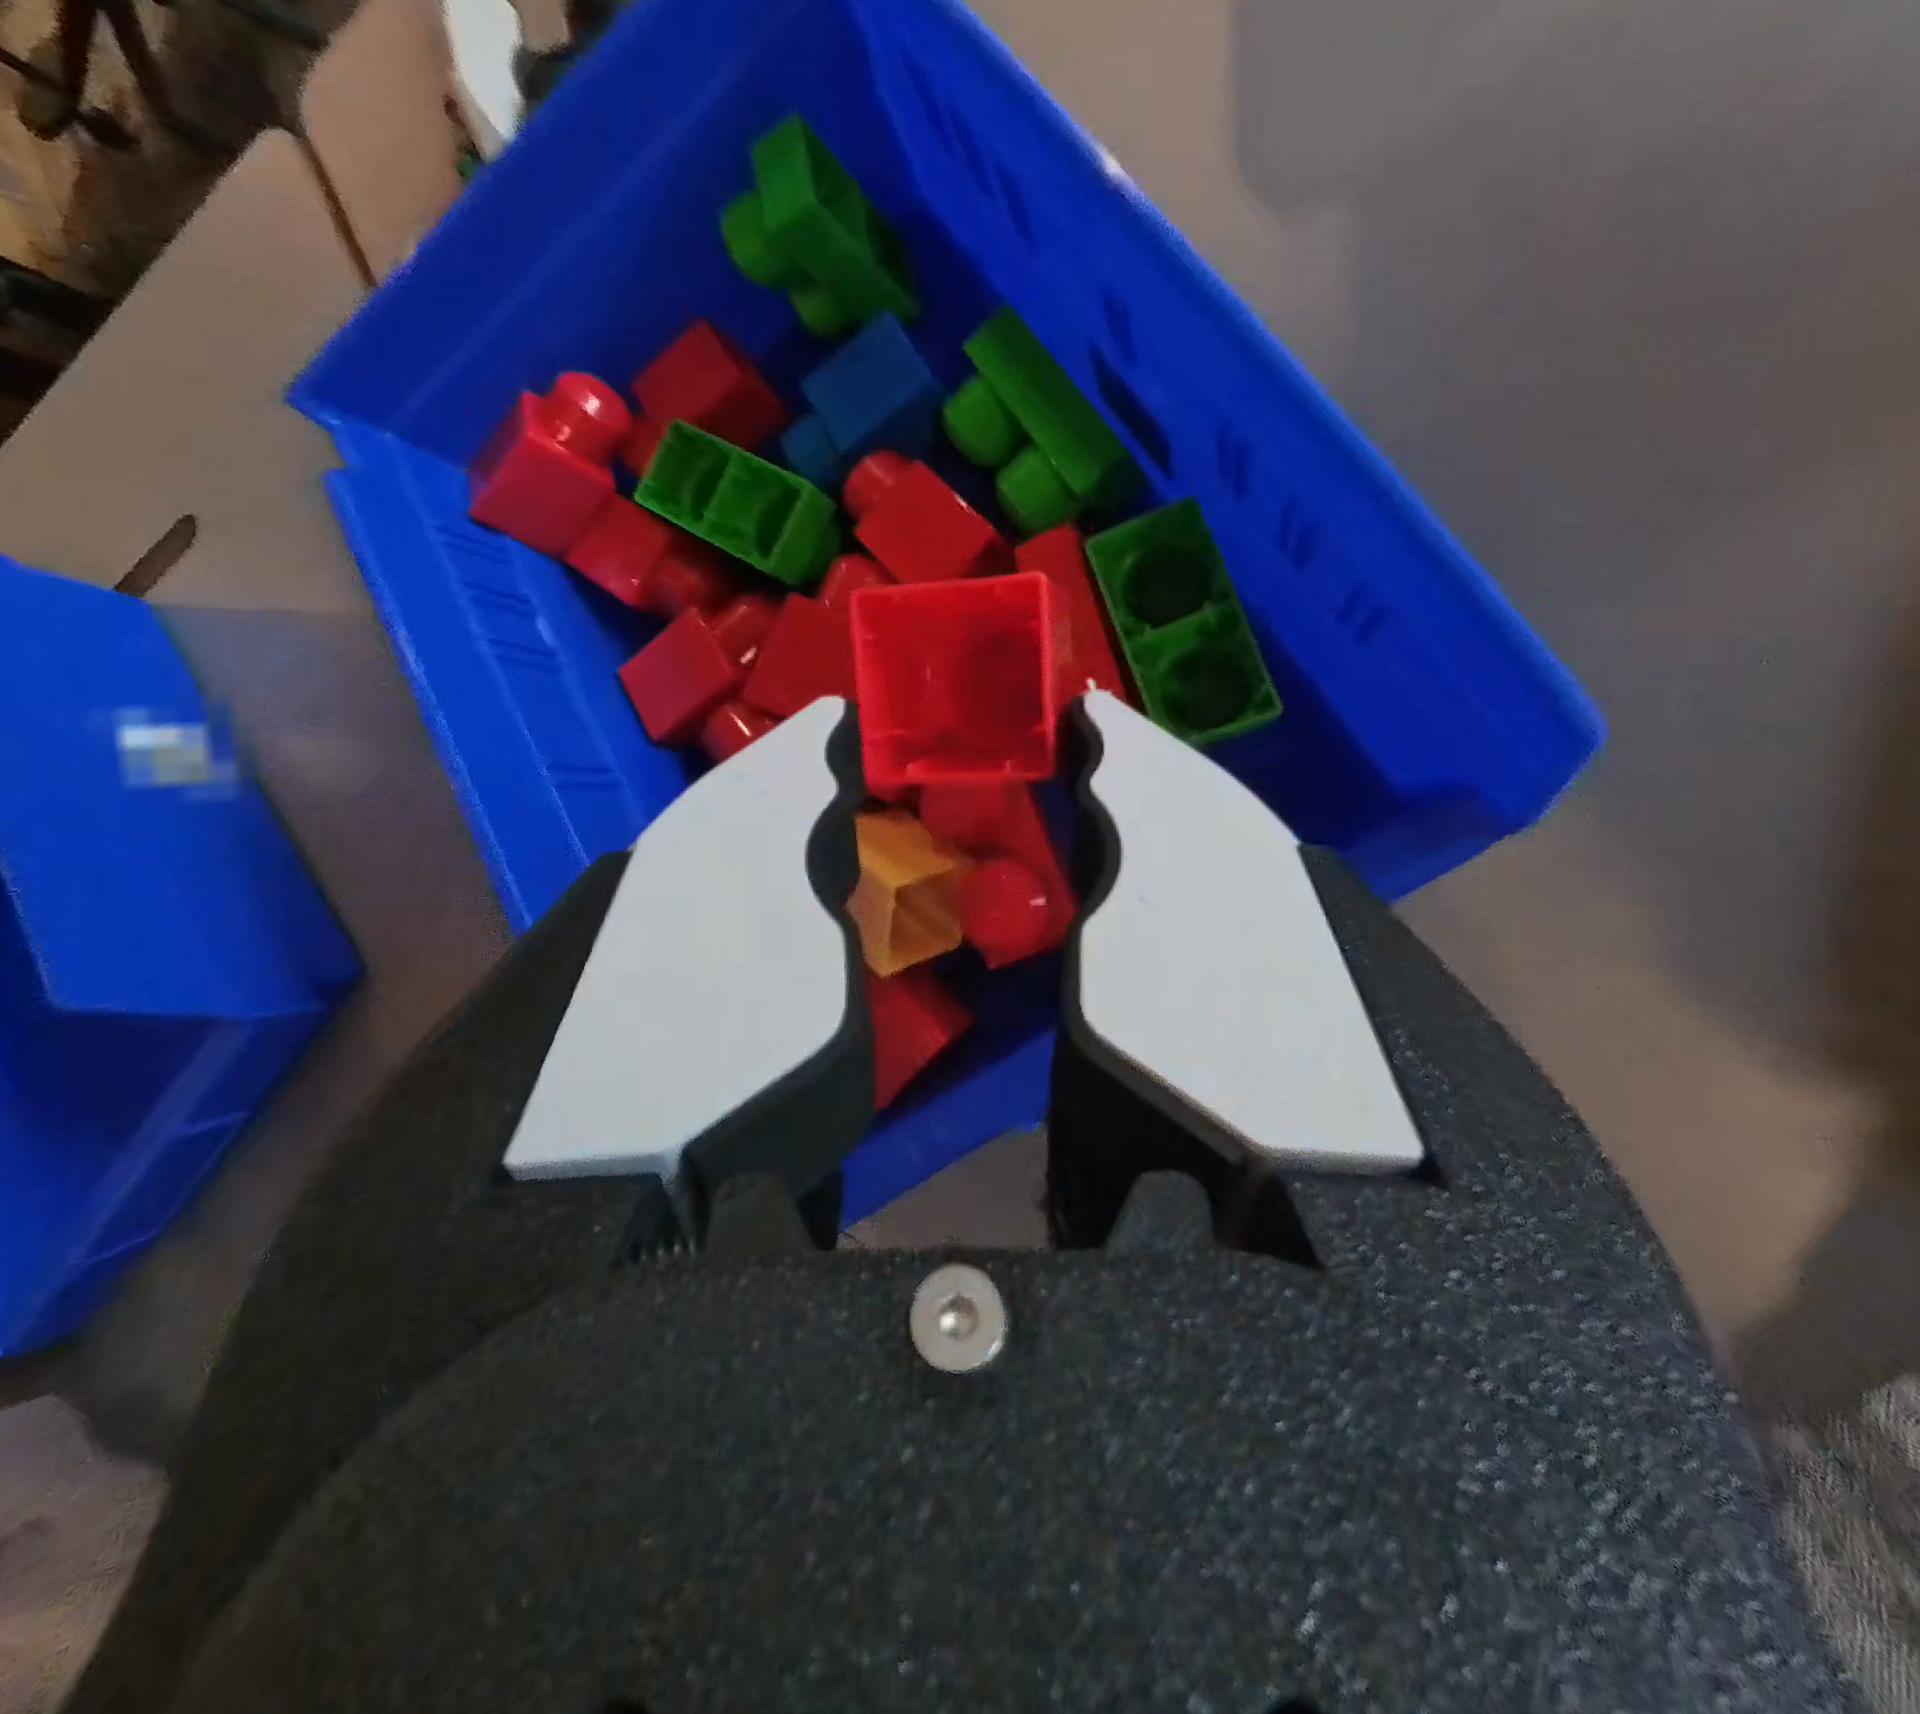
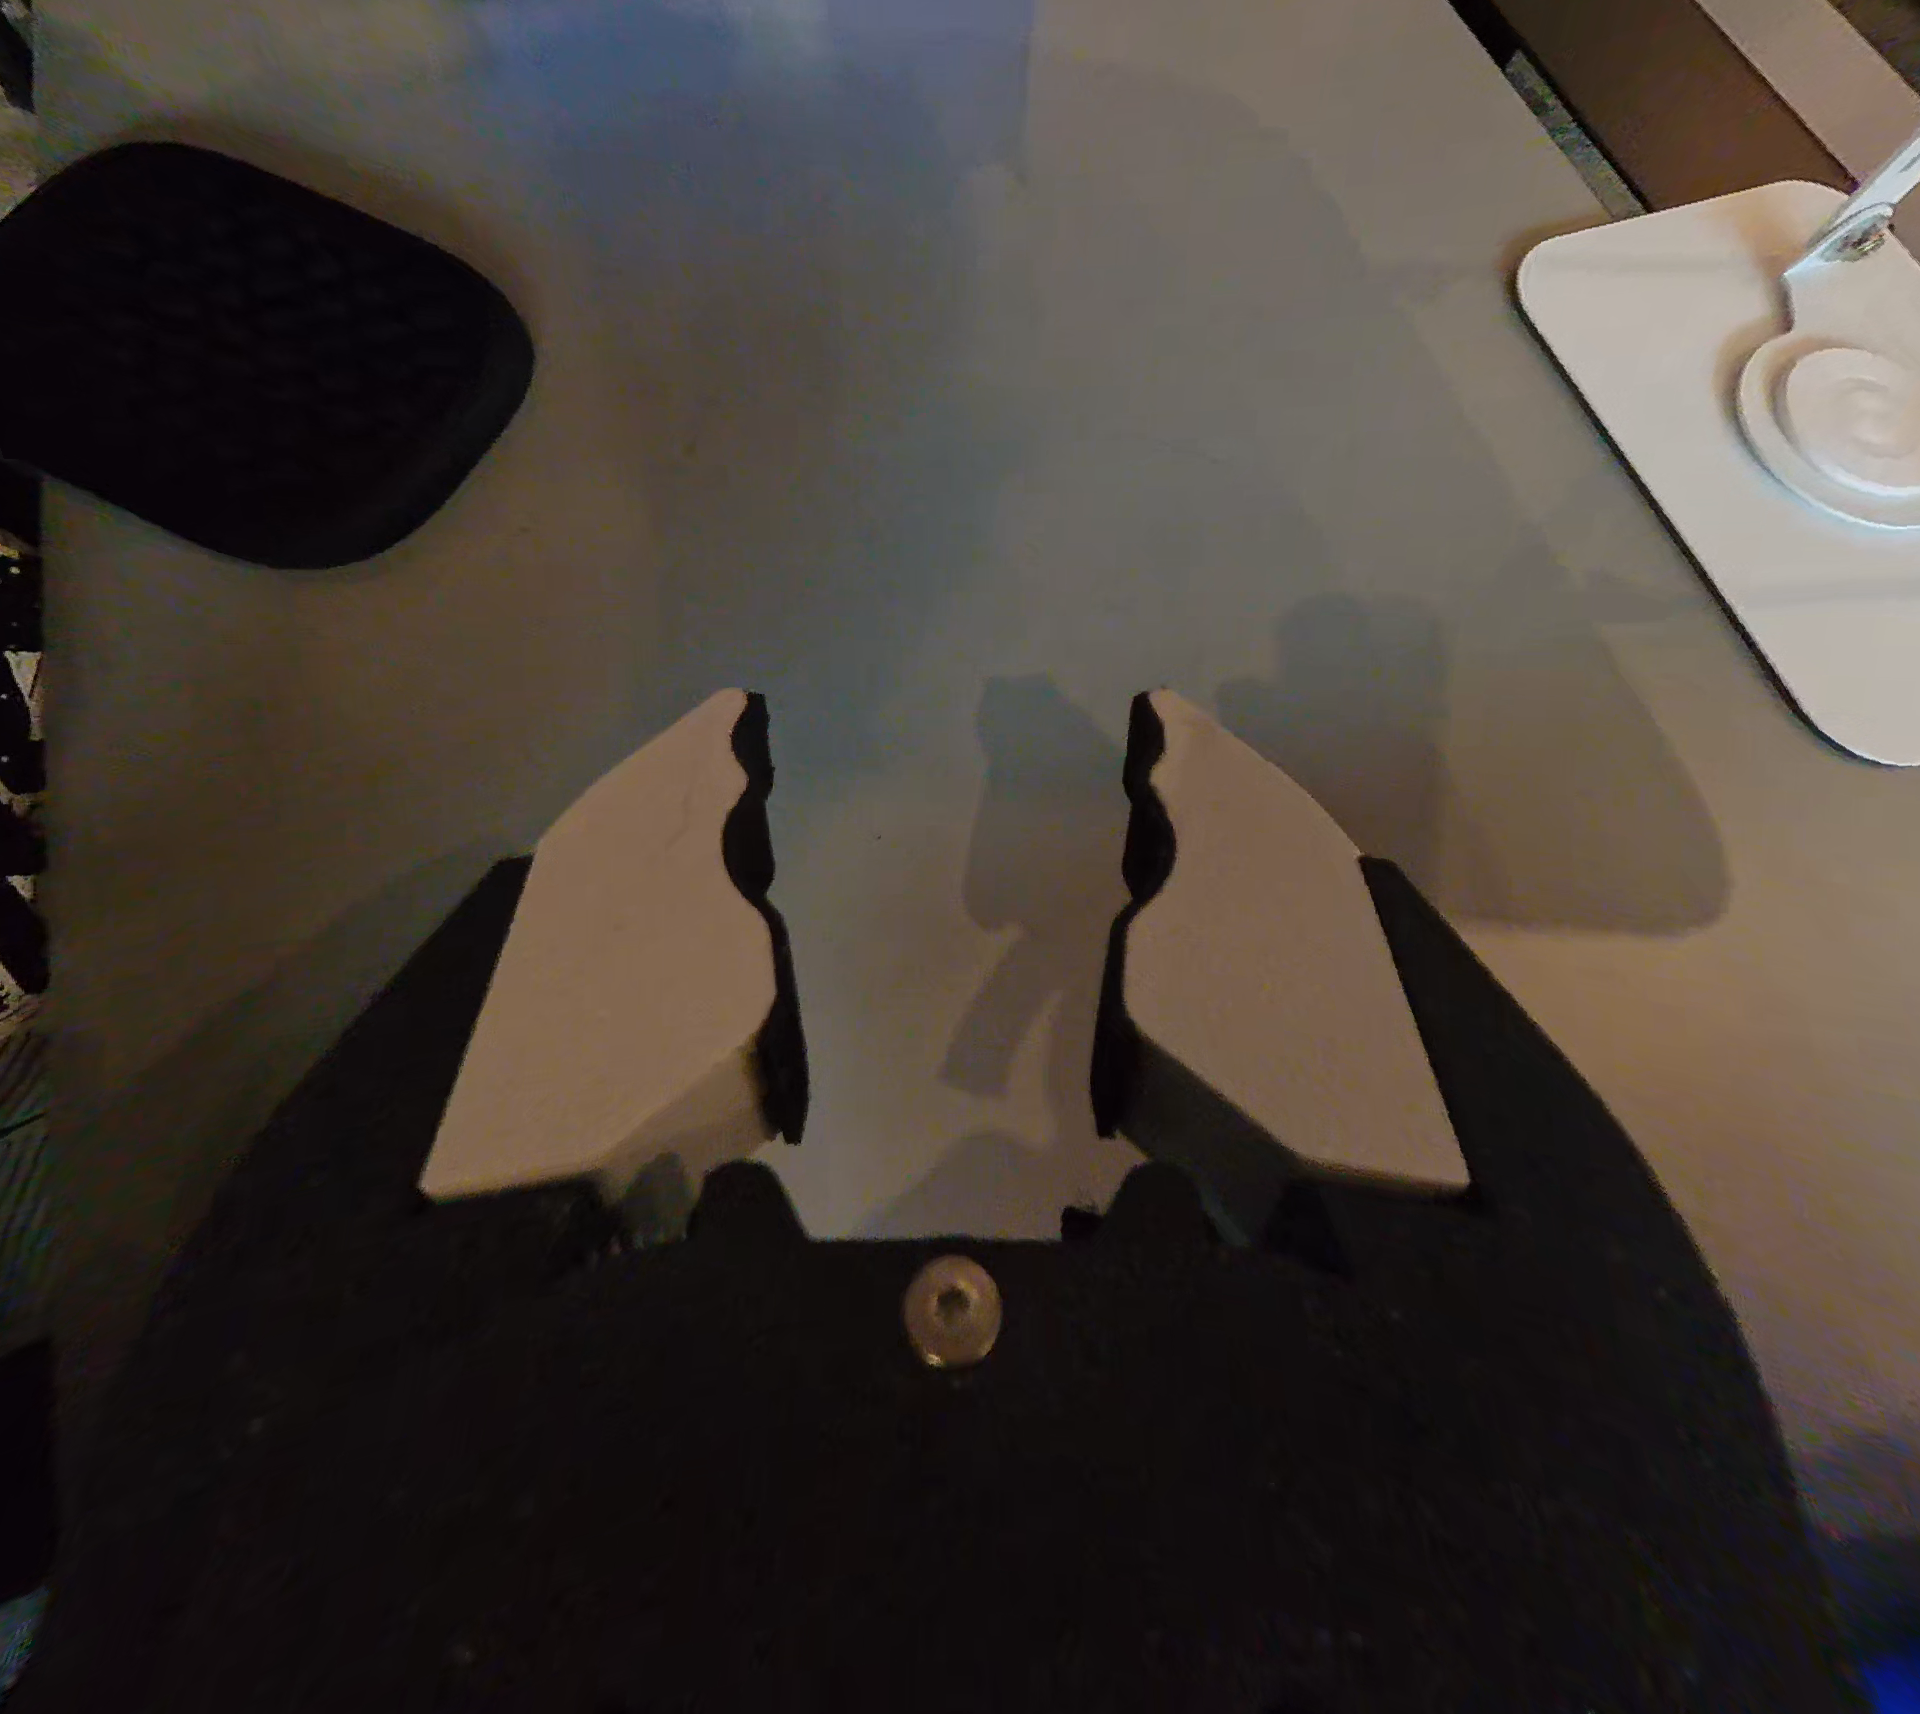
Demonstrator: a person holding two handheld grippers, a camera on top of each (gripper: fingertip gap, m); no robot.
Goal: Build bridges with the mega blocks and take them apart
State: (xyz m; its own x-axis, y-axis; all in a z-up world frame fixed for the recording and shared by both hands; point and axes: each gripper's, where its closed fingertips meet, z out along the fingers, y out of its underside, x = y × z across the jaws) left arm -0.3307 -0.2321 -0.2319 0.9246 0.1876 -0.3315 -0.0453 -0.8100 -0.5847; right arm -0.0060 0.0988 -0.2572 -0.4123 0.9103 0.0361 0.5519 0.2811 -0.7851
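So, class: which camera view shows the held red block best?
The left wrist view: the red block sits gripped between the left gripper fingertips, hollow underside facing the camera, above the blue bin. The right wrist view doesn't show it.

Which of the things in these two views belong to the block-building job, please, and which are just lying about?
Belongs to the job:
- left gripper, shut on the red block
- blue bin of loose blocks
- right gripper, open and empty over the table

Lying about:
- second blue bin
- black pad
- white lamp base
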